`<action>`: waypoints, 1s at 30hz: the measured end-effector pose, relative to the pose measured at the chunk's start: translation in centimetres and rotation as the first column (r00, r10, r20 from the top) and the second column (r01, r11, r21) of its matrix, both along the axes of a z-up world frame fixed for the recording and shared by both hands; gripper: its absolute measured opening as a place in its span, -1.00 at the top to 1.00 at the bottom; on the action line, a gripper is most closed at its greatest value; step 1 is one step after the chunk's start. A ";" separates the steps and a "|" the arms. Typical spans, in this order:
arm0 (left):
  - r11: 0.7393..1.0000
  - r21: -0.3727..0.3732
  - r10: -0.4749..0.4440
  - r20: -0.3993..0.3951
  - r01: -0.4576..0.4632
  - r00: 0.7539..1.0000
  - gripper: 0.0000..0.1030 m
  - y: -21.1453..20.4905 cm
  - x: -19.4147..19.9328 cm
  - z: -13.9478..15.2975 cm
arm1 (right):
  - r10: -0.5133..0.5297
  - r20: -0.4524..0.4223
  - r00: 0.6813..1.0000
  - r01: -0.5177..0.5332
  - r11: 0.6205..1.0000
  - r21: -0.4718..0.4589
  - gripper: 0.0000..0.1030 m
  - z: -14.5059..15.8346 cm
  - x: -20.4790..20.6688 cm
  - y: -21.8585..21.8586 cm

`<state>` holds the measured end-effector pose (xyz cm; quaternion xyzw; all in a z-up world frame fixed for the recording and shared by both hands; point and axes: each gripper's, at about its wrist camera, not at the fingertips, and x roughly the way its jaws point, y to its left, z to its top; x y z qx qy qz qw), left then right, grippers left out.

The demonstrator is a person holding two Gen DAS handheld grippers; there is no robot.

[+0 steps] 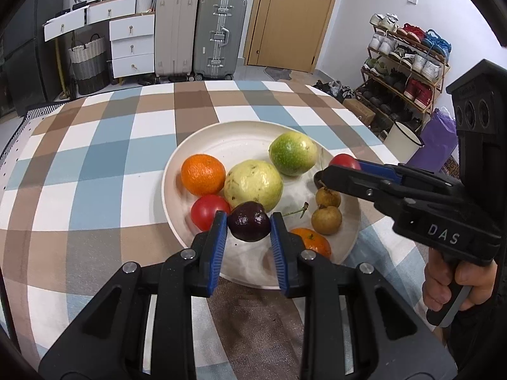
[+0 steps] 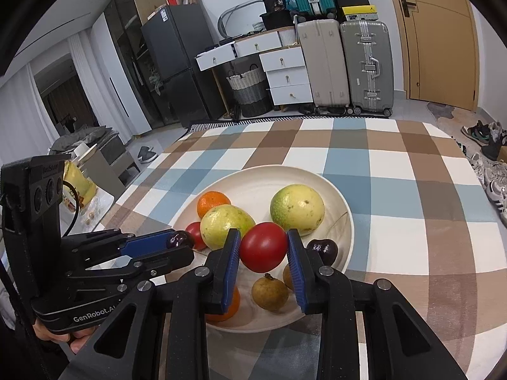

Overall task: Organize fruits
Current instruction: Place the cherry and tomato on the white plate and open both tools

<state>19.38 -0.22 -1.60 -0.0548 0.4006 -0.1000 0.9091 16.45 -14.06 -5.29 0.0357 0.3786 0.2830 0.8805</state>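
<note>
Over the near left rim of the round cream plate on the checked tabletop, the left gripper pinches a small, dark, glossy cherry across its middle, blue fingers narrowed onto it. It looks light, slick and easily bruised. Farther right, the right gripper clamps a smooth red tomato at its widest girth, fingers parted only by the fruit; soft-skinned, it probably wants gentle pressure.
</note>
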 end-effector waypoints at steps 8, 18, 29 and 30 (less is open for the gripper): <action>1.000 0.009 -0.009 -0.022 0.009 1.000 0.52 -0.6 0.9 -1.0 | 0.011 -0.012 1.000 -0.011 1.000 -0.026 0.42 -0.9 0.2 0.7; 1.000 0.010 -0.023 -0.039 0.024 0.999 0.52 -1.1 2.0 -1.9 | 0.017 -0.013 1.000 -0.018 0.998 -0.061 0.42 -1.7 0.7 1.6; 1.000 0.006 -0.008 -0.046 0.008 0.999 0.52 -1.1 2.3 -2.3 | 0.015 -0.001 1.000 -0.015 0.994 -0.105 0.42 -1.8 0.6 2.0; 1.000 0.006 -0.004 -0.044 0.004 0.999 0.52 -1.0 2.3 -2.2 | 0.012 0.000 1.000 -0.012 0.994 -0.106 0.42 -1.7 0.6 2.0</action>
